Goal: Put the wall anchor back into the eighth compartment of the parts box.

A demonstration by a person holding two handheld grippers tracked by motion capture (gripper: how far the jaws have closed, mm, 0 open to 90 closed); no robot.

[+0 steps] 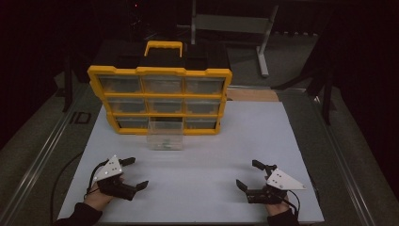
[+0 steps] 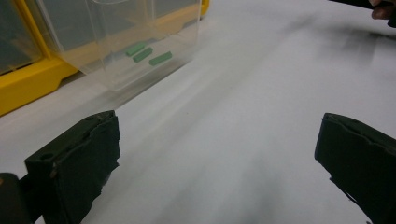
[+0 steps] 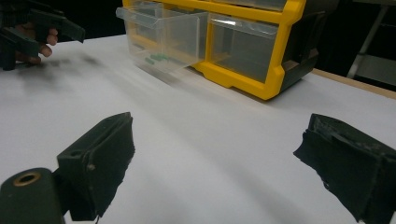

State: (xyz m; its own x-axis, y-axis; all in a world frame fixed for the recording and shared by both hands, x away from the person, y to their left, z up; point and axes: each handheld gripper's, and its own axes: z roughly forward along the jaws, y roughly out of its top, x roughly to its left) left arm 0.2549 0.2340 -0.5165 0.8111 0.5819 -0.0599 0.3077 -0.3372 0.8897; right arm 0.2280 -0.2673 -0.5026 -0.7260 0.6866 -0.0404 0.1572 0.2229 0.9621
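A white tabletop [image 1: 197,174] carried a yellow drawer cabinet [image 1: 160,100]. Its clear drawer [image 1: 165,133], pulled out from the bottom row, held green pieces [image 2: 148,53]. Left tool [image 1: 133,173] and right tool [image 1: 249,174] rested apart, jaws spread, empty.

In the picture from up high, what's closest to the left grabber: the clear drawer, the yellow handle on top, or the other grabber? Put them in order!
Measured from the left gripper:
1. Clear drawer, just ahead, pulled out of the cabinet's bottom row.
2. Right gripper, across the table.
3. Yellow handle, atop the cabinet, at the back.

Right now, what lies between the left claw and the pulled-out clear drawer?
Nothing: bare white table separates the left claw from the clear drawer, seen in the high view.
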